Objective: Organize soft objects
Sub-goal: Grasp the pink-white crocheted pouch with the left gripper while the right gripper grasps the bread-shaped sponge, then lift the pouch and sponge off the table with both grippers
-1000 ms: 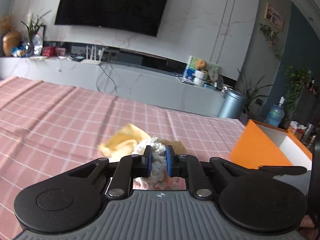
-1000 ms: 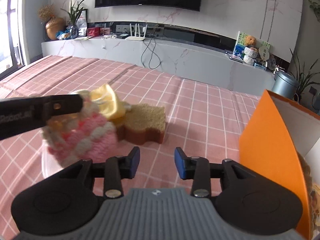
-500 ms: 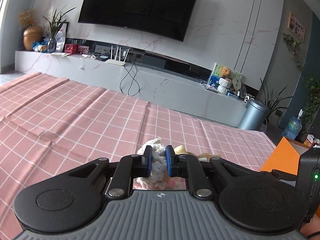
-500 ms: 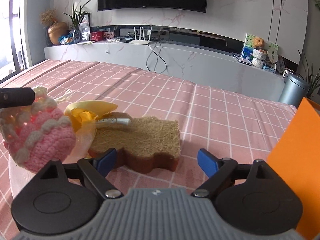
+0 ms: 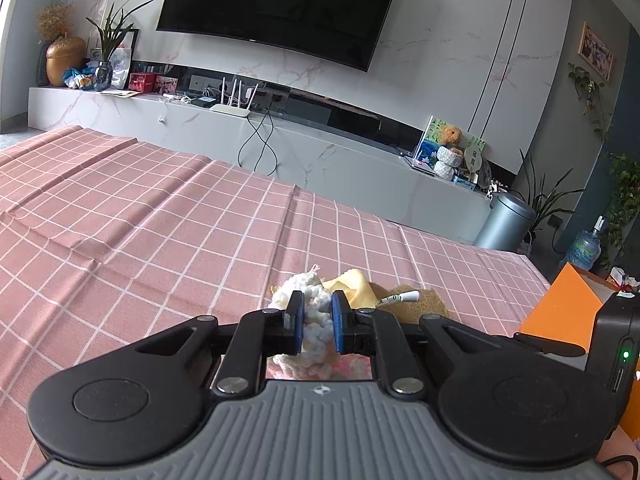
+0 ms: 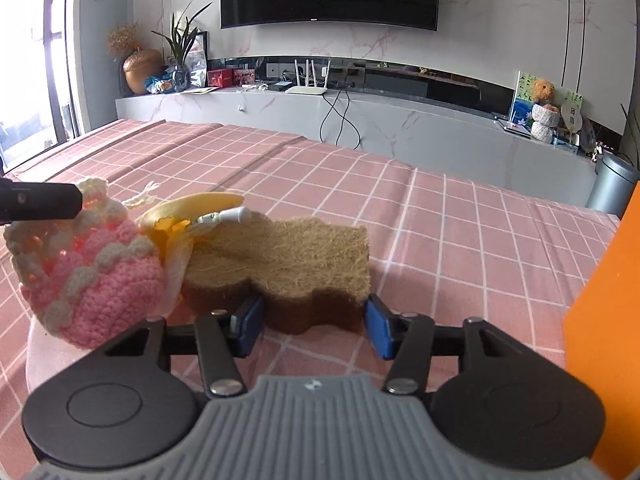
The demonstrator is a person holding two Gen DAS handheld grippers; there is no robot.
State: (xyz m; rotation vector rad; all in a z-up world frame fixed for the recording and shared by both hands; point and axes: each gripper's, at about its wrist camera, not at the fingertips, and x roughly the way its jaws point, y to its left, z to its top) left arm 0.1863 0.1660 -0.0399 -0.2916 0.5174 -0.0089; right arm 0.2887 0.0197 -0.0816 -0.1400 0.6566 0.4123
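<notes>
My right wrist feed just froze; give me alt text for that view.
The open right claw straddles the near edge of a brown loofah sponge on the pink checked tablecloth. Left of it, the left claw holds up a pink-and-white crocheted pouch; an orange box stands right.

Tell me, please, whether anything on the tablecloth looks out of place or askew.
A small white tube-like item lies across the brown sponge and yellow cloth, the only hard-looking thing there.
</notes>
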